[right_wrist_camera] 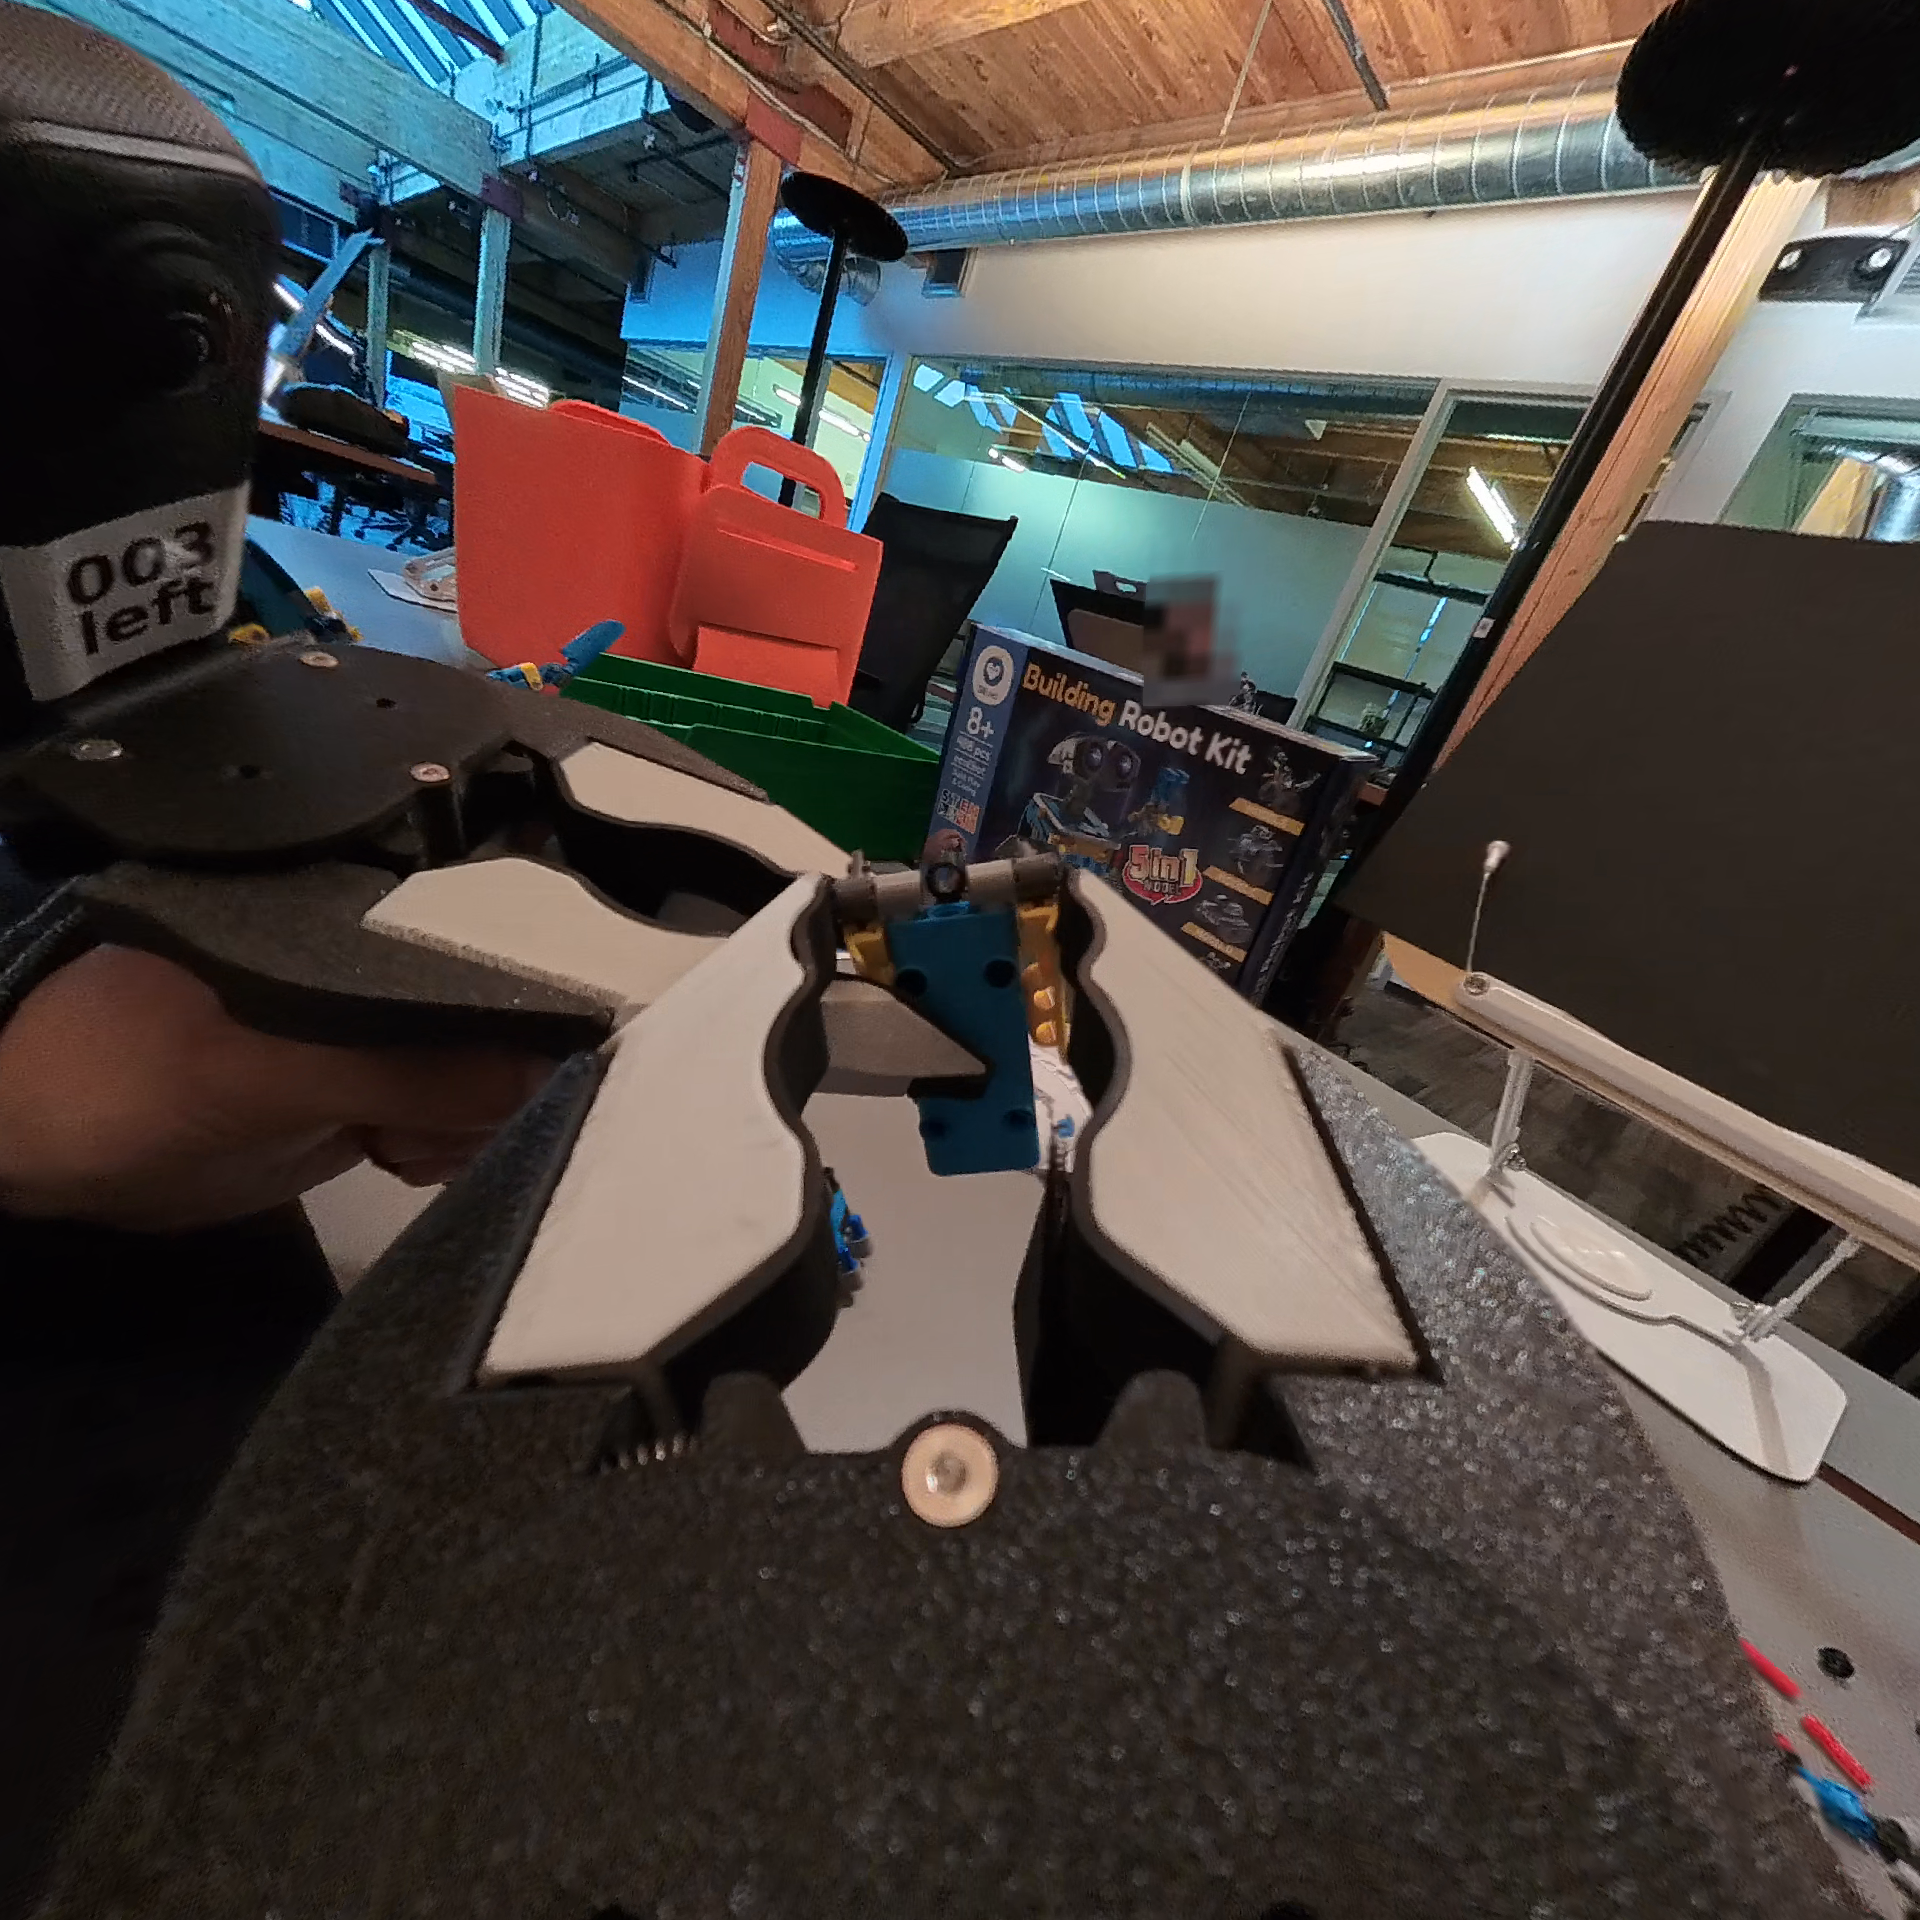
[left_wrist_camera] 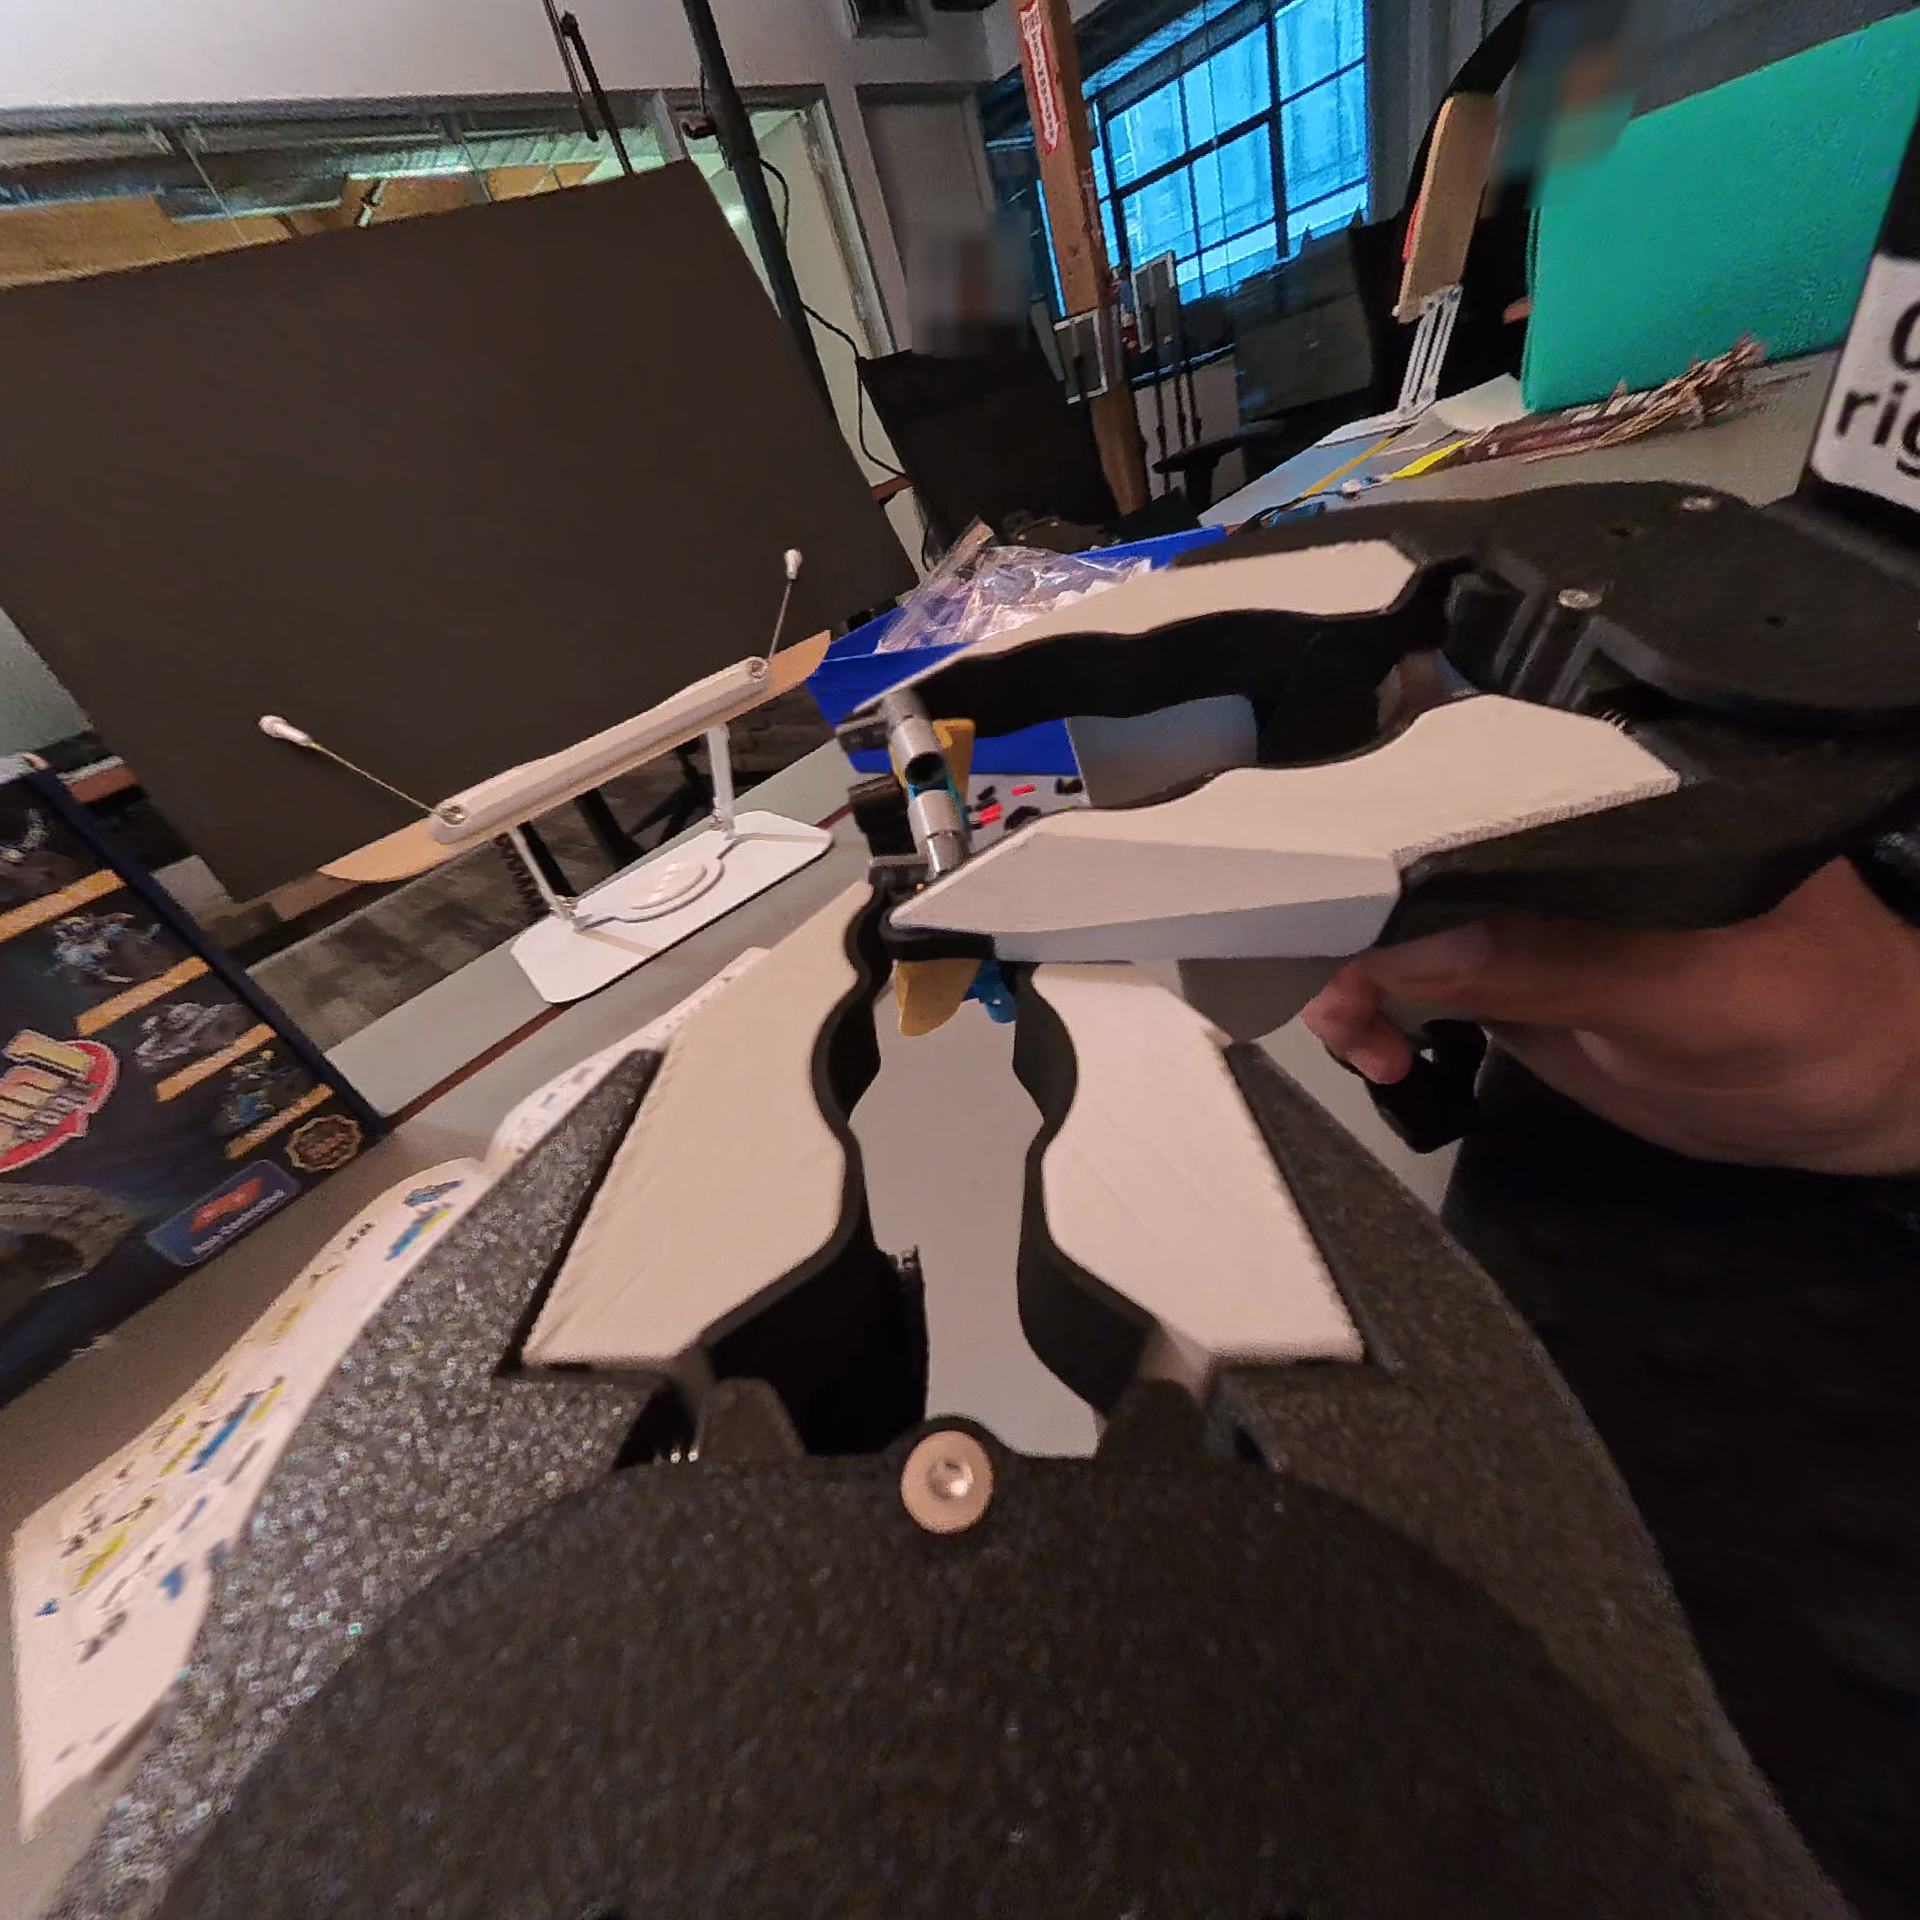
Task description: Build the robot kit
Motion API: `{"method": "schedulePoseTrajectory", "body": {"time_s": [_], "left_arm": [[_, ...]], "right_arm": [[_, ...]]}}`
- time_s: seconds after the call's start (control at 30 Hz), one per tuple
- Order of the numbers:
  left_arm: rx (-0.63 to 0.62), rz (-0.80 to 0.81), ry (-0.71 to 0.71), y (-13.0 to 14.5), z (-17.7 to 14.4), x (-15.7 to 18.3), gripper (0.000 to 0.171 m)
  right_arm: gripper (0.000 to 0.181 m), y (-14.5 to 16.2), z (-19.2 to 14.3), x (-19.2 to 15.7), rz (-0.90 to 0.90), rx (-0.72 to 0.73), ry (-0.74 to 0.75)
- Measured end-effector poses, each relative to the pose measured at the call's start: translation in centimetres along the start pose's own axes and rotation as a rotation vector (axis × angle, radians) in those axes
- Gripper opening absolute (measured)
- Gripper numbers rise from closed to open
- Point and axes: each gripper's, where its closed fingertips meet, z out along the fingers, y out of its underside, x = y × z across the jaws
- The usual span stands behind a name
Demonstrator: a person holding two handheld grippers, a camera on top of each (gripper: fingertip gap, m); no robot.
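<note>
A small toy-brick assembly hangs between both grippers above the grey table. It has a grey tube across the top, a blue block and yellow parts. My right gripper is shut on the ends of the grey tube. In the left wrist view the right gripper reaches in from the right, a hand behind it. My left gripper is closed around the yellow piece and blue piece low on the assembly. The right gripper's lower finger hides its tips. One of the left gripper's fingers lies against the blue block.
A white stand with a bar and swabs stands before a black board. A blue bin holds plastic bags. A kit box, green bin, orange carrier, instruction sheet and loose small pieces are around. Both grippers' tips are close together, under 4 cm apart.
</note>
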Motion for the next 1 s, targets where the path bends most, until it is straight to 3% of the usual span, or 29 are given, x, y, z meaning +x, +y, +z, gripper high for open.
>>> {"method": "schedulePoseTrajectory", "body": {"time_s": [0.23, 0.37, 0.47, 0.57, 0.6, 0.7, 0.77, 0.87, 1.0], "left_arm": [[-0.022, -0.207, 0.082, 0.7, 0.5, 0.6, 0.020], [-0.065, -0.408, 0.271, 1.6, 0.6, 1.9, 0.030], [-0.123, -0.345, 0.286, 3.5, -1.0, -0.6, 0.047], [-0.273, -0.246, 0.096, 8.7, -3.0, -7.0, 0.047], [-0.327, -0.251, 0.096, 10.2, -3.6, -7.9, 0.048], [-0.484, -0.338, 0.237, 13.4, -4.8, -6.4, 0.055], [-0.534, -0.301, 0.303, 14.2, -5.0, -4.9, 0.059], [-0.580, -0.210, 0.301, 14.9, -4.5, -3.9, 0.064], [-0.674, -0.176, 0.281, 16.5, -4.0, -3.5, 0.058]], "right_arm": [[0.041, 0.9, 0.0, 0.3, 0.058, -0.080, -0.004], [0.041, 1.8, -0.1, 0.8, 0.125, -0.117, -0.014], [0.041, 2.2, -0.3, 1.7, 0.189, -0.127, -0.010], [0.041, 4.6, 0.3, 1.4, 0.255, -0.228, -0.054], [0.041, 5.6, 0.7, 0.9, 0.280, -0.266, -0.083], [0.041, 8.6, 1.4, -0.6, 0.336, -0.411, -0.156], [0.041, 9.3, 1.5, -1.1, 0.336, -0.446, -0.174], [0.041, 9.5, 1.5, -1.1, 0.339, -0.456, -0.179], [0.041, 9.7, 1.5, -1.1, 0.351, -0.461, -0.175]]}}
